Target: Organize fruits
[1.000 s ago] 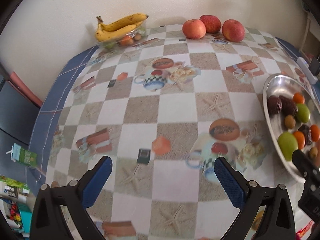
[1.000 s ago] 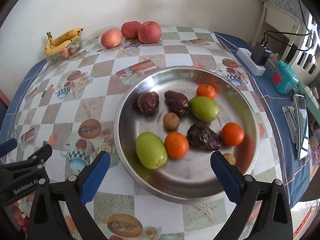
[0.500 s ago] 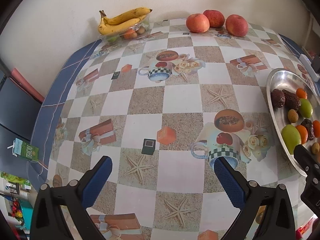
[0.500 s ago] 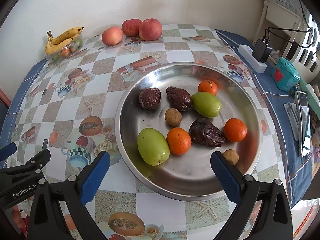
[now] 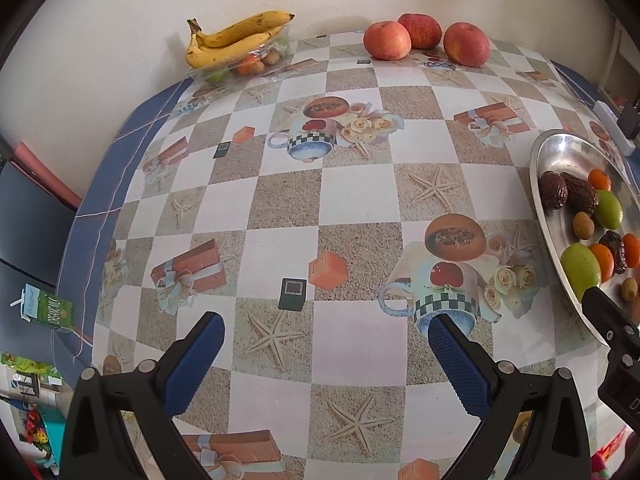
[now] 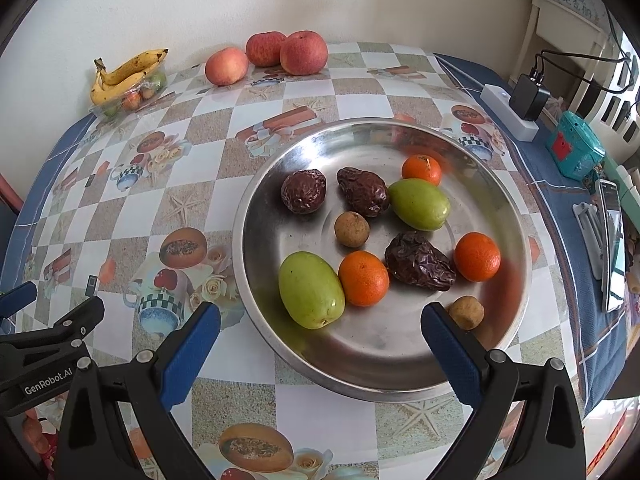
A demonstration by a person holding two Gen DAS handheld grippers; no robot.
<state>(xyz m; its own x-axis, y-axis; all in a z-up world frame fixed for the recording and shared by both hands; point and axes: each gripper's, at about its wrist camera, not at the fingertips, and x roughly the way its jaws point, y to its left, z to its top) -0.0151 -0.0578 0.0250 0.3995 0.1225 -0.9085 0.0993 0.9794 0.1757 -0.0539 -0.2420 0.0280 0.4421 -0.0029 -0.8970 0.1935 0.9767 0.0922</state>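
Right gripper (image 6: 320,330) is hanging over the near rim of the round shiny metal tray (image 6: 504,216), blue-padded fingers spread wide and gripping nothing. Left gripper (image 5: 326,340) is doing the same over bare checkered starfish-print tablecloth (image 5: 280,208), jaws wide apart, empty, tray off to its right.

Sitting in the tray, closest first: a small tan round fruit (image 6: 466,312) just beside the right finger pad, a big green oval fruit (image 6: 311,289) touching a small orange mandarin (image 6: 363,278), then a wrinkled dark brown date (image 6: 419,262) next to another mandarin (image 6: 477,257). Mid-tray there's a second tan ball (image 6: 351,229), a second green fruit (image 6: 418,204) leaning against a dark date (image 6: 363,191), a rounder dark wrinkled one (image 6: 303,191) sitting apart on the left, and a third mandarin (image 6: 421,169) furthest back.

Way at the far edge by the wall, three red apples (image 6: 268,56) are clustered, and a yellow banana bunch (image 6: 124,74) is lying on a clear plastic tub of small fruit
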